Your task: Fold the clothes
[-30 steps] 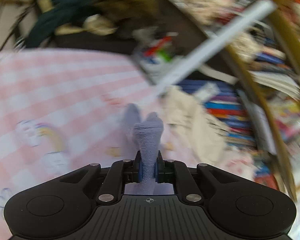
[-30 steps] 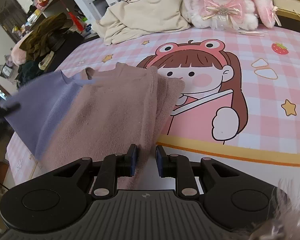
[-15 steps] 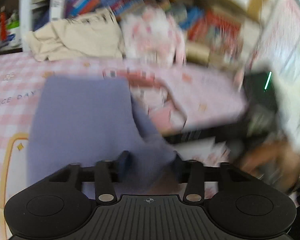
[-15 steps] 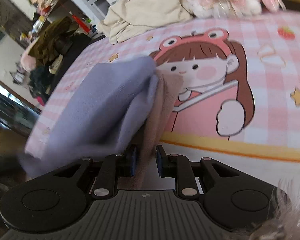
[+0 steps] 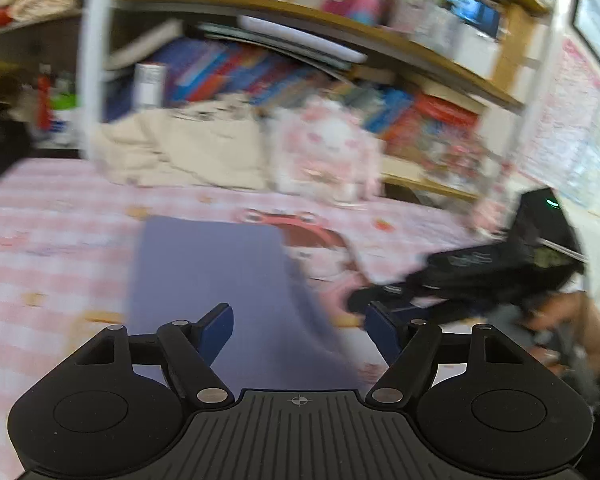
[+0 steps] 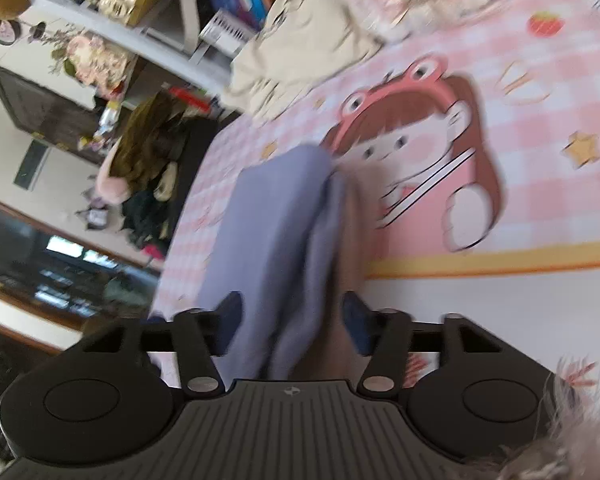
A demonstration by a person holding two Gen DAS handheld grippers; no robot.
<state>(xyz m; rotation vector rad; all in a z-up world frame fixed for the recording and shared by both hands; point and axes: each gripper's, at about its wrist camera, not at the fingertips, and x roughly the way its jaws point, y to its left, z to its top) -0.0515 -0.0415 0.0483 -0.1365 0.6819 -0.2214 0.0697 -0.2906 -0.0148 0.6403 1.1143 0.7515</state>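
Lying btwn opening tools (image 5: pixel 300 330), lilac garment (image 5: pixel 208 268)

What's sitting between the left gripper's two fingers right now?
In the left wrist view, the left gripper's jaws are opening, and only the folded lavender cloth shows in the gap, lying flat on the pink checked cover, ungripped.

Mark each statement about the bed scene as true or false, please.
1. The purple cloth lies on a pink checked sheet. True.
2. The left claw is clamped on the cloth. False: its jaws are opening, pads clear of it.
3. A beige garment lies near the shelves. True.
4. The right claw is over bare sheet. False: the cloth runs between its opening jaws.
5. The plush toy is green. False: pink and white.
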